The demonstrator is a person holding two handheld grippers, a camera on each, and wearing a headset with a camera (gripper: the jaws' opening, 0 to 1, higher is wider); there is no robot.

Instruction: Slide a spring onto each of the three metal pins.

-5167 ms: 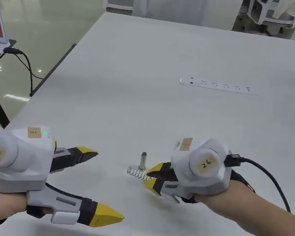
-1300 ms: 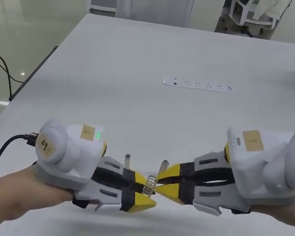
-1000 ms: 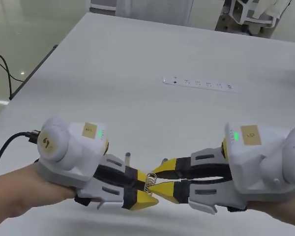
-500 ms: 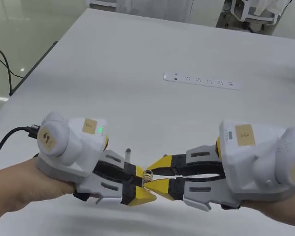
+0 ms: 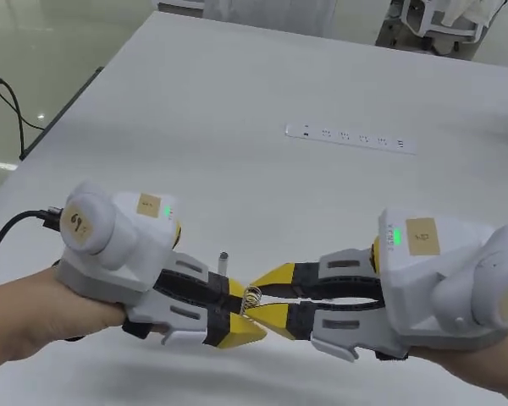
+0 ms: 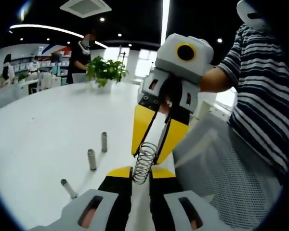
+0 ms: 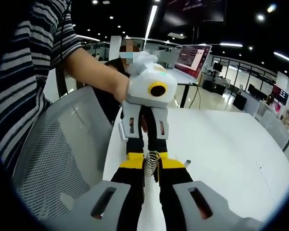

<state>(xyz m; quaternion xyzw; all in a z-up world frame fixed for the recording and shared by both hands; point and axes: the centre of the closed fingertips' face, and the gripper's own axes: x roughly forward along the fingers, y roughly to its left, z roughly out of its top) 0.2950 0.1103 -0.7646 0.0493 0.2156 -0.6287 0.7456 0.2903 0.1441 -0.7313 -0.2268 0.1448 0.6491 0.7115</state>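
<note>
The spring (image 5: 251, 297) was a short coil of bare silvery wire, open at both ends, and it hung above the near edge of the white table (image 5: 237, 127), caught between the two grippers as they met tip to tip. The left gripper (image 5: 241, 311) was clamped on one end of it: in the left gripper view the coil's lower turns (image 6: 145, 162) sat pinched between its yellow-tipped jaws. The right gripper (image 5: 264, 299) pinched the other end, its jaws narrowing onto the coil's top turns in that same view, and in the right gripper view the spring (image 7: 152, 163) stood tight between that gripper's own jaws. On the table just beyond the tips, a first pin (image 6: 104, 142), a second pin (image 6: 91, 159) and a third pin (image 6: 68, 188) stood in a row, all bare of springs; the third looked tilted, though the fisheye may account for that. In the head view a single pin (image 5: 223, 260) rose just behind the left gripper's jaws, with the rest of the row hidden by the gripper bodies, so which pin it was could not be told. A white power strip (image 5: 351, 138) lay far across the table. A mesh chair (image 7: 62, 159) sat by the person's striped sleeve (image 7: 33, 62).
</note>
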